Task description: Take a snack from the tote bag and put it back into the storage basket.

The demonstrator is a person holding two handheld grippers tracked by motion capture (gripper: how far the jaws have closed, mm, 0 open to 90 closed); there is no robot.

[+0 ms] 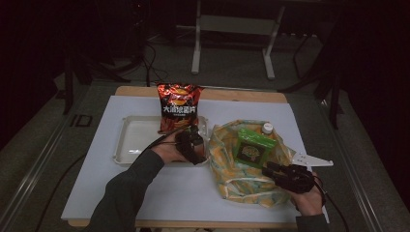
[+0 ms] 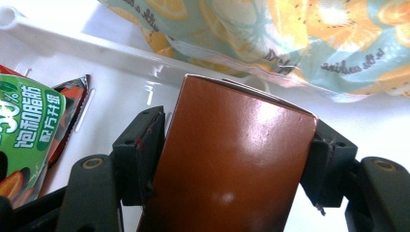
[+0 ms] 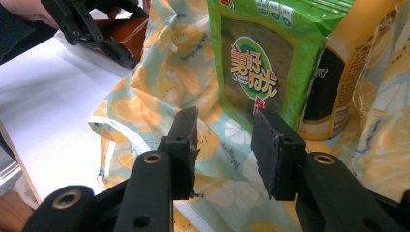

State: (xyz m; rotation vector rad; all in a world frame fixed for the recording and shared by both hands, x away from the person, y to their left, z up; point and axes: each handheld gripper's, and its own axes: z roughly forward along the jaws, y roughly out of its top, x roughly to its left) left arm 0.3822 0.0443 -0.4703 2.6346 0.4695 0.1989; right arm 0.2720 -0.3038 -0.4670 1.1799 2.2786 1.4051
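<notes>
Over the near right corner of the white tray (image 1: 126, 145), a brown box (image 2: 227, 159) is seen between the jaws of the left gripper (image 1: 192, 145); the right pad lies against the box's edge, while a thin gap shows at the left pad, so whether the box is gripped cannot be told. A red chip bag (image 1: 177, 107) is stood at the tray's far right, and its green-labelled corner is seen at the left of the left gripper view. Just right of the tray, a lemon-print bag (image 1: 227, 164) is spread open, with a green snack packet (image 1: 254, 147) and a white-capped bottle (image 1: 267, 128) held upright inside. At the bag's near right edge, the right gripper (image 3: 225, 145) is held with its jaws apart and nothing between them.
</notes>
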